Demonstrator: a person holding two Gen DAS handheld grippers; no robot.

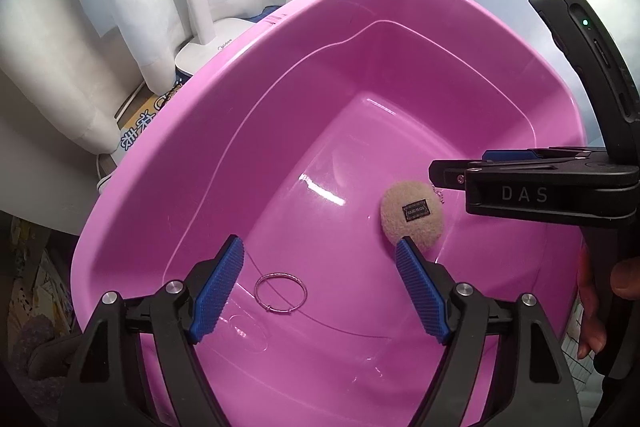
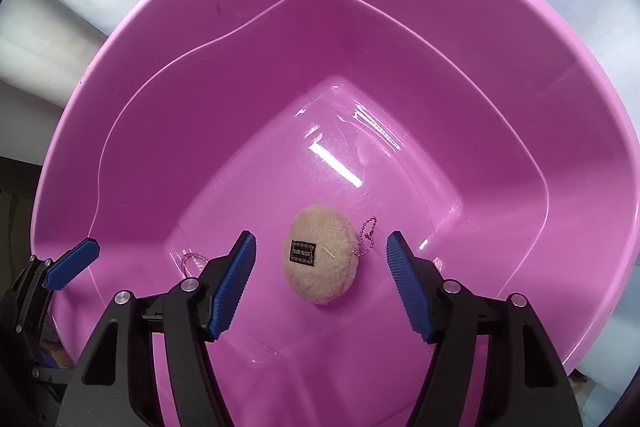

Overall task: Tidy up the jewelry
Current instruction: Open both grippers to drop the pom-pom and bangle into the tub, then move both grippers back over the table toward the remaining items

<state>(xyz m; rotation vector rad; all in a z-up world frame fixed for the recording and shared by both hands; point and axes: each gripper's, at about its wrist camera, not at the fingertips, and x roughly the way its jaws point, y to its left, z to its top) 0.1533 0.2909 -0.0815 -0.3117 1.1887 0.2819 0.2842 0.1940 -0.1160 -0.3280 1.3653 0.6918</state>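
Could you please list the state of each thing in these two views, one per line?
pink tub: upright, holding two loose items on its floor.
silver bangle: lying flat on the tub floor, between the open left jaws, not gripped.
plush charm: resting on the tub floor, label up, ball chain trailing beside it, untouched.
left gripper: open, empty.
right gripper: open, empty, jaws either side of the charm.
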